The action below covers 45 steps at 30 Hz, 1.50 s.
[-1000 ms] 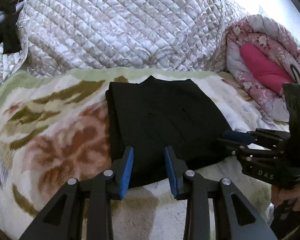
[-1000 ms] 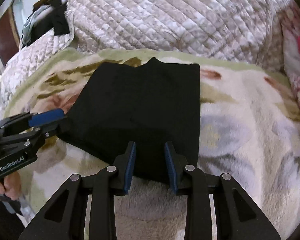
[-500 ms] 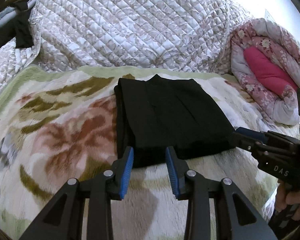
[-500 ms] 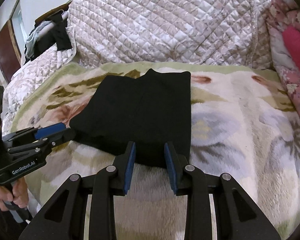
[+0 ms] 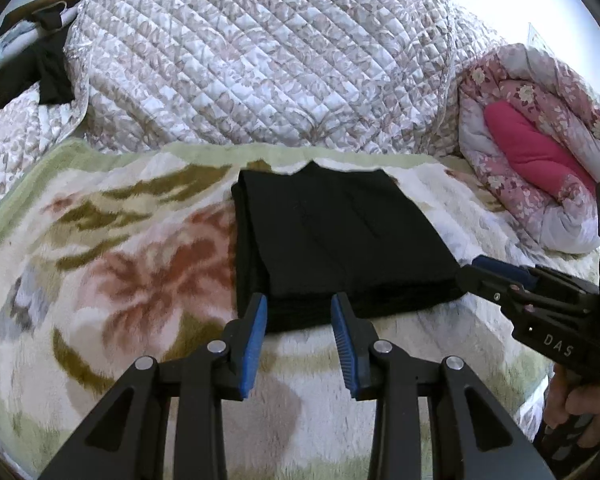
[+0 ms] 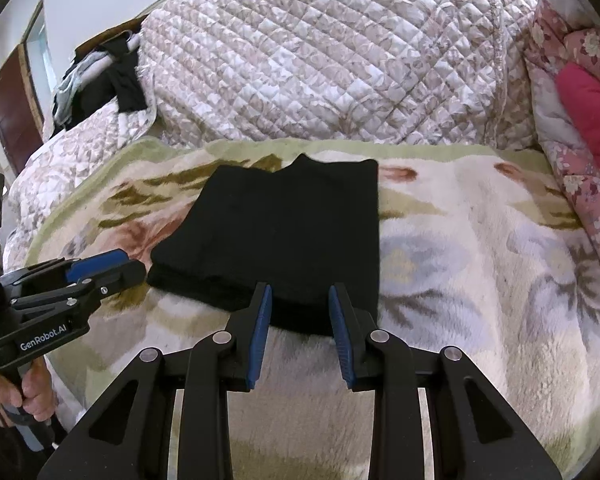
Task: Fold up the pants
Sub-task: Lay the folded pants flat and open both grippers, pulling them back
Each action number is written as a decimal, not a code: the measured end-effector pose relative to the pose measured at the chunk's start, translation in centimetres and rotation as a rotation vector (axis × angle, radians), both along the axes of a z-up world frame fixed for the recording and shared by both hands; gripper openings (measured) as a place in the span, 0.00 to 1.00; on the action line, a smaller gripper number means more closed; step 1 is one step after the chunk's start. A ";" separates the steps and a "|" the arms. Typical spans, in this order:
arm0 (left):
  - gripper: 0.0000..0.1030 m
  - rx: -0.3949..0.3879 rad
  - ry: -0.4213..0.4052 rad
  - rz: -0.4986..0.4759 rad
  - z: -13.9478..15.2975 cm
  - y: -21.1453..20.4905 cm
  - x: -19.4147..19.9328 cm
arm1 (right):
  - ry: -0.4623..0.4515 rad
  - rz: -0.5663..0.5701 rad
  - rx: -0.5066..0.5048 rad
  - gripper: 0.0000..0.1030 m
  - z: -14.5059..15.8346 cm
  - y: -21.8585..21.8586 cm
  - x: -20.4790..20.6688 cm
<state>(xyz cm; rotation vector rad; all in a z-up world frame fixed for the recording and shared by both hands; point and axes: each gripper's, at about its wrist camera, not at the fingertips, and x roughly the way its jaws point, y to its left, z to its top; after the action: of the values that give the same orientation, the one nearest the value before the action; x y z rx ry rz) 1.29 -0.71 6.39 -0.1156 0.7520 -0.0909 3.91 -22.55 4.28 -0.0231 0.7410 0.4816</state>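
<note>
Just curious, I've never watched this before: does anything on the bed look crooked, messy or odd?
Nothing much. The black pants lie folded flat on the flowered blanket. Only their far edge is uneven, with a small peak sticking up, and layers show along the left side.

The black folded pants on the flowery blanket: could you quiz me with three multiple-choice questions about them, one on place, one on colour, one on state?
1. Where do the black folded pants lie?
A. on the floral fleece blanket
B. on the pink flowered quilt
C. on the floor

2. What colour are the pads of the left gripper?
A. red
B. blue
C. green

3. How do the right gripper and the pants stand?
A. clamped on the hem
B. lifting them
C. jaws apart, holding nothing

Answers:
1 A, the pants rest flat on the fleece.
2 B, blue strips line both fingers.
3 C, a clear gap shows between the pads, with the pants lying beyond them.
</note>
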 end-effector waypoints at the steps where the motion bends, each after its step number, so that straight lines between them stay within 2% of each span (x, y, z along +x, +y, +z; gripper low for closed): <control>1: 0.36 -0.002 -0.004 -0.001 0.3 0.0 0.5 | 0.006 -0.012 0.000 0.29 0.0 0.0 0.4; 5: 0.36 0.005 -0.033 -0.024 0.6 0.0 2.6 | 0.062 -0.022 -0.011 0.29 -0.7 0.3 2.3; 7: 0.36 -0.016 0.009 -0.025 -0.5 0.3 3.7 | 0.132 -0.018 -0.057 0.29 -2.3 0.8 3.5; 8: 0.36 -0.019 0.040 -0.018 -1.3 0.5 4.0 | 0.139 -0.018 -0.050 0.29 -2.4 0.7 3.7; 11: 0.36 -0.032 0.079 -0.008 -2.5 1.0 4.2 | 0.107 -0.020 -0.031 0.29 -1.1 0.4 4.2; 14: 0.36 -0.013 0.042 -0.010 -1.0 1.0 4.7 | 0.080 -0.001 -0.023 0.29 0.4 0.5 6.2; 17: 0.36 -0.003 0.015 -0.005 0.3 1.2 7.1 | 0.048 0.027 -0.021 0.27 1.1 1.2 8.9; 23: 0.36 -0.018 0.068 -0.002 -1.3 2.1 13.7 | 0.126 0.051 -0.017 0.27 -1.5 2.2 14.6; 25: 0.36 0.011 0.103 0.008 -2.6 2.1 15.0 | 0.159 0.041 -0.035 0.24 -2.9 2.1 16.2; 28: 0.36 0.021 0.113 0.011 -3.9 2.2 15.5 | 0.173 0.029 -0.002 0.19 -3.4 1.4 17.1; 35: 0.36 0.031 0.100 0.033 -1.9 2.1 12.5 | 0.151 -0.018 0.009 0.21 -1.6 0.2 14.4; 40: 0.36 0.022 0.077 0.031 0.1 1.3 7.7 | 0.122 0.001 -0.003 0.28 -0.1 0.2 8.5; 44: 0.36 0.008 0.078 0.025 0.6 0.4 4.1 | 0.085 -0.007 -0.008 0.30 0.5 -0.4 3.4; 45: 0.36 0.003 0.075 0.024 0.5 0.2 3.2 | 0.080 -0.009 -0.012 0.35 0.5 -0.4 2.5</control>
<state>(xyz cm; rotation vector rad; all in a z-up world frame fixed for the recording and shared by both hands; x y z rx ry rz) 4.50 -0.50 6.93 -0.1255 0.8257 -0.0622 6.39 -23.00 4.74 -0.0116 0.8220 0.4721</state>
